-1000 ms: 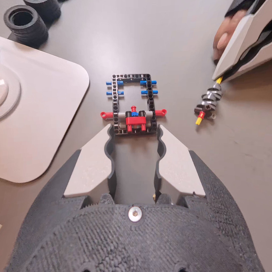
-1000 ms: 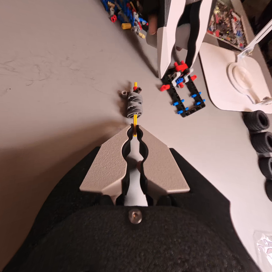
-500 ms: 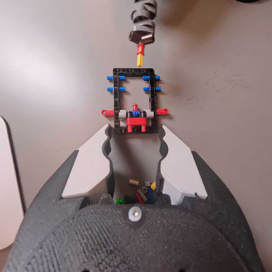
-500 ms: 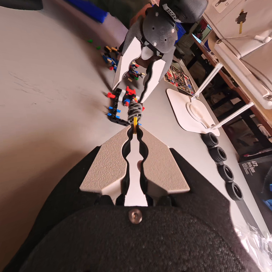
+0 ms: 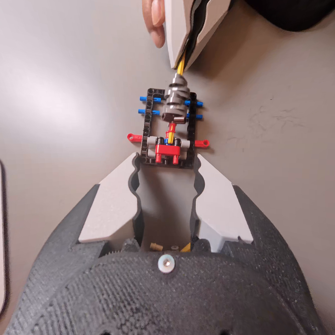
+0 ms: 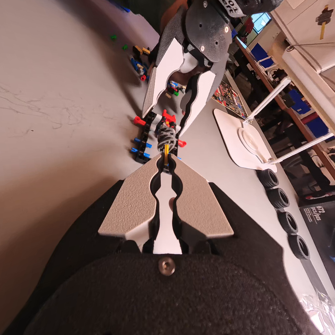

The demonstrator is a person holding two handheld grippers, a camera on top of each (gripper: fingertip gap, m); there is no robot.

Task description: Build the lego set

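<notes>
My left gripper (image 5: 167,159) is shut on the near end of a black rectangular frame (image 5: 147,123), one fingertip at each corner. The frame carries blue pins, red pins at its sides and a red block (image 5: 167,149) with grey and black parts. My right gripper (image 6: 165,157) is shut on a yellow axle (image 6: 166,159) that bears a grey worm gear (image 6: 165,137). The worm gear (image 5: 175,103) hangs tilted over the frame's opening. The axle's lower end, with a red bush (image 5: 171,128), reaches the small blue gear beside the red block. The right gripper (image 5: 181,65) comes in from the far side.
A white stand base (image 6: 235,145) lies on the grey table, right of the frame. Several black tyres (image 6: 268,178) stand in a row beside a black box (image 6: 317,226). Loose small pieces (image 6: 139,63) lie beyond the left gripper (image 6: 163,124). A finger (image 5: 155,23) shows beside the right gripper. There is about 8 cm between the tips of the two grippers.
The right gripper has carried the axle with the worm gear from the table over the frame and lowered its tip to the blue gear. The left gripper has turned with the frame held.
</notes>
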